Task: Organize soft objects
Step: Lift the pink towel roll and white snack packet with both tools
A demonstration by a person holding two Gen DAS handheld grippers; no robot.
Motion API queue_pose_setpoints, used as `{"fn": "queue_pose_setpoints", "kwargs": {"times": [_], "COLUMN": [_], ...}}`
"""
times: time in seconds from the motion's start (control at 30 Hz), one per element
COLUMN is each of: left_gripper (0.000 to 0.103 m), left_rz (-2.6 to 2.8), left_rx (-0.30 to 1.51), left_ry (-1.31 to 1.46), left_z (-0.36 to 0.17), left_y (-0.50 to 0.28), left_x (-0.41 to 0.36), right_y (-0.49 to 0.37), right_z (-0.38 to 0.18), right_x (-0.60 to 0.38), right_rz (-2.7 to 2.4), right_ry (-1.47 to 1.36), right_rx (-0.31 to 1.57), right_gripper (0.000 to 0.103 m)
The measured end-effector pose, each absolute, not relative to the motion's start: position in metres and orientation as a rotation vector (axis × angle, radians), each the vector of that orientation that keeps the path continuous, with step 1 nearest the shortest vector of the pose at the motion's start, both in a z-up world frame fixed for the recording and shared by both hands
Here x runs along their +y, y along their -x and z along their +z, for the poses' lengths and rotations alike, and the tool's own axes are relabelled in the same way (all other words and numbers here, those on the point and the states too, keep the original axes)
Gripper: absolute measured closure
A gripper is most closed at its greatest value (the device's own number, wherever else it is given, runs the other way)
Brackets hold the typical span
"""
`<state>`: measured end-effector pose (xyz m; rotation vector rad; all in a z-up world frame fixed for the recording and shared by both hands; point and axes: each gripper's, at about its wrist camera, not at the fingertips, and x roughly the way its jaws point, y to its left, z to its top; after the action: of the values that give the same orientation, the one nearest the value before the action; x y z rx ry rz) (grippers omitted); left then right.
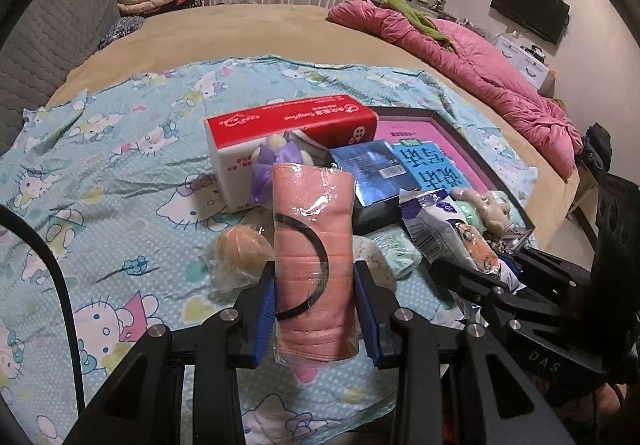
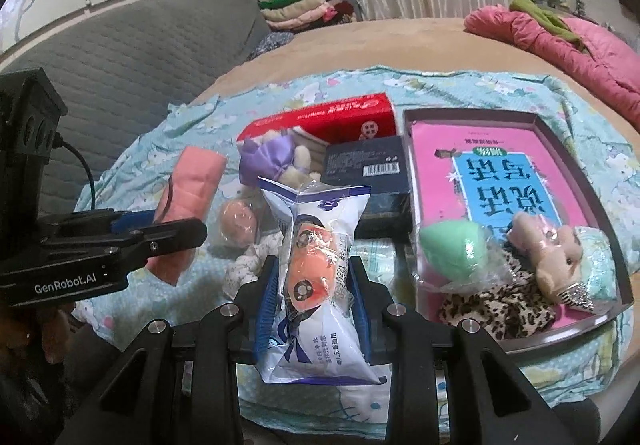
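Left gripper (image 1: 314, 285) clamped on pink plastic-wrapped cloth pack with black hair band (image 1: 313, 245), blue pads (image 1: 265, 309) pressing both long sides, pack raised over Hello Kitty print blue blanket (image 1: 100, 149). Right gripper (image 2: 314, 287) clamped on white-and-blue crinkly wet-wipe packet with orange toy print (image 2: 316, 265), held up just left of dark-rimmed shallow tray (image 2: 624, 285). Inside tray: pink-and-blue book (image 2: 500, 165), mint green sponge egg (image 2: 450, 257), small beige plush bear (image 2: 548, 257), leopard-print fabric (image 2: 496, 309) crowding near corner. Behind grippers, tightly packed: red-and-white tissue box (image 1: 288, 125), purple-dressed plush doll (image 2: 272, 157), dark blue box (image 2: 368, 173), peach round sponge in wrap (image 1: 240, 249). Blanket bare to far left and toward near edge. Beyond blanket, tan bed sheet (image 1: 248, 29) wide open; pink quilt (image 1: 480, 61) along right edge; grey quilted headboard (image 2: 140, 57) bounding left.
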<state>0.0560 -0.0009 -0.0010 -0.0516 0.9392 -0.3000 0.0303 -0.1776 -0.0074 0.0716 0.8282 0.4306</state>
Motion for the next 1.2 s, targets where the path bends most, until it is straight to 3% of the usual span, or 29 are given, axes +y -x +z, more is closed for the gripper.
{"fn": "queue_pose_setpoints", "kwargs": {"times": [1.2], "left_gripper": [0.066], "left_rz": [-0.372], "left_rx": [0.889], "left_ry": [-0.041], "left_z": [0.044], "left_y": [-0.051], "left_x": [-0.089], "right_y": [-0.019], "right_z": [0.045], "right_x": [-0.273], "right_rz": [0.231], "right_ry": [-0.254], "right_rx": [0.592], "right_gripper": [0.069]}}
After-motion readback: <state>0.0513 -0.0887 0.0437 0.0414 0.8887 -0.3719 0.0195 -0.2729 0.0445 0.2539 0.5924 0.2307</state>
